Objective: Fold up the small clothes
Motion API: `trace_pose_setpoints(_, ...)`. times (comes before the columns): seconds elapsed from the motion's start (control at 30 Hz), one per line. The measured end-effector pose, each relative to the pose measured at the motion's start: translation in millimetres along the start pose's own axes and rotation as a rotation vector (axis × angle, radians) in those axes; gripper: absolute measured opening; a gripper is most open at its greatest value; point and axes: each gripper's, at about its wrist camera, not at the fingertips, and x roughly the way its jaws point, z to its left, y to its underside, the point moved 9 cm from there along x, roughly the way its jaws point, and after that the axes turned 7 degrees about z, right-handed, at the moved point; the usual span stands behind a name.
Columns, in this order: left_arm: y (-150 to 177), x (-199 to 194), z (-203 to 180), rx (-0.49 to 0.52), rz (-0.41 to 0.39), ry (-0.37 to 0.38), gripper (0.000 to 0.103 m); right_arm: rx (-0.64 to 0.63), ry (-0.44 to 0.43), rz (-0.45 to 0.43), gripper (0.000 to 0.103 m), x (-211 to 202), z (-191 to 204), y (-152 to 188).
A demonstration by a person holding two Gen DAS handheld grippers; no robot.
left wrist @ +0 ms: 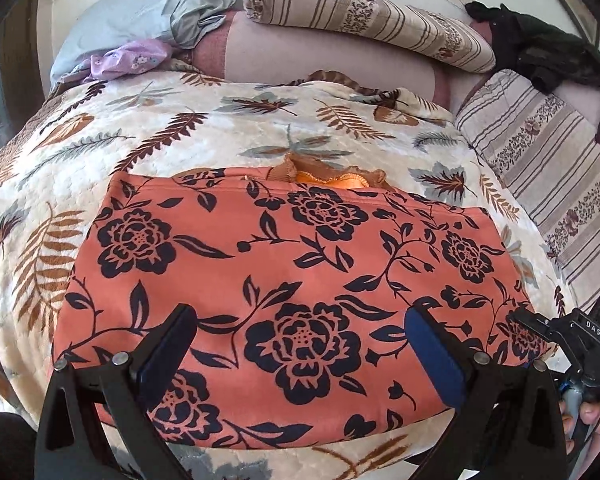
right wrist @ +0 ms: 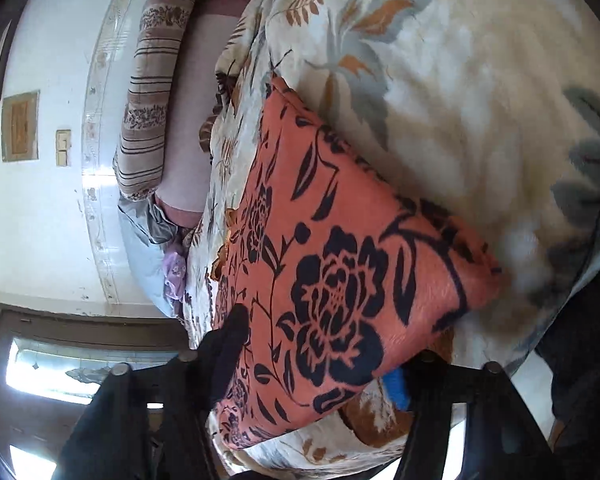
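Bed (left wrist: 112, 152): covered by a cream blanket with brown and grey leaf print; fills most of both views.

Striped bolster pillows (left wrist: 364, 16) along the far edge by the wall; a second striped cushion (left wrist: 540, 168) at the right side. Pale blue pillow (left wrist: 112, 28) at the far left corner, a lilac cloth (left wrist: 132, 58) bunched against it. Dark clothing heap (left wrist: 540, 52) at the far right corner.

Orange garment (left wrist: 284, 292) with black flower print: lies flat on the blanket near the front edge of the bed, folded into a broad rectangle. A brown ruffled edge (left wrist: 328, 174) shows just past its far fold.

Left gripper (left wrist: 300, 348): jaws wide apart above the garment, blue pads facing inward, nothing between them.

Right gripper (right wrist: 320, 356): seen rolled on its side at the garment's near corner. Jaws part-way apart; the cloth edge lies between them, one blue pad (right wrist: 396, 388) showing under the fabric. Cannot tell whether the pads press on the cloth.
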Motion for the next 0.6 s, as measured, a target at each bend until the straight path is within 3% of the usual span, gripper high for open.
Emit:
trace_pose_setpoints(0.07, 7, 30, -4, 0.059, 0.072, -0.056, 0.103, 0.005, 0.030, 0.006, 0.043, 4, -4, -2)
trace_pose_setpoints(0.1, 17, 51, -4, 0.094, 0.152, -0.099, 0.103, 0.010, 0.026, 0.004, 0.043, 4, -4, -2)
trace_pose_setpoints(0.13, 19, 58, -6, 0.138, 0.161, -0.132, 0.103, 0.014, 0.023, 0.002, 0.043, 1, -5, -2)
trace_pose_setpoints(0.2, 12, 43, -11, 0.163, 0.108, -0.124, 0.103, 0.015, 0.020, -0.007, 0.047, -2, -1, -4)
trace_pose_setpoints(0.27, -1, 20, -12, 0.113, 0.039, -0.065, 0.103, -0.018, 0.021, -0.030, 0.057, -7, 3, -7)
trace_pose_setpoints(0.33, -13, 6, -8, 0.102, -0.038, -0.077, 0.103, -0.044, 0.057, -0.036, 0.058, -3, 4, -11)
trace_pose_setpoints(0.37, -14, 11, -6, 0.107, -0.038, -0.096, 0.103, -0.052, 0.073, -0.035, 0.059, 2, 3, -14)
trace_pose_setpoints(0.4, -9, 29, -3, 0.121, 0.012, -0.108, 0.103, -0.073, 0.094, -0.036, 0.057, 6, 3, -16)
trace_pose_setpoints(0.43, 5, 60, -1, 0.147, 0.132, -0.109, 0.103, -0.104, 0.144, -0.040, 0.039, 9, 2, -19)
trace_pose_setpoints(0.47, 10, 72, 0, 0.170, 0.121, -0.097, 0.103, -0.128, 0.181, -0.037, 0.029, 13, 4, -22)
trace_pose_setpoints(0.5, 6, 64, -1, 0.185, 0.052, -0.083, 0.103, -0.149, 0.207, -0.035, 0.027, 16, 10, -23)
trace_pose_setpoints(0.6, 1, 58, 6, 0.124, 0.094, 0.010, 0.103, -0.327, 0.283, -0.090, 0.021, 8, 58, -19)
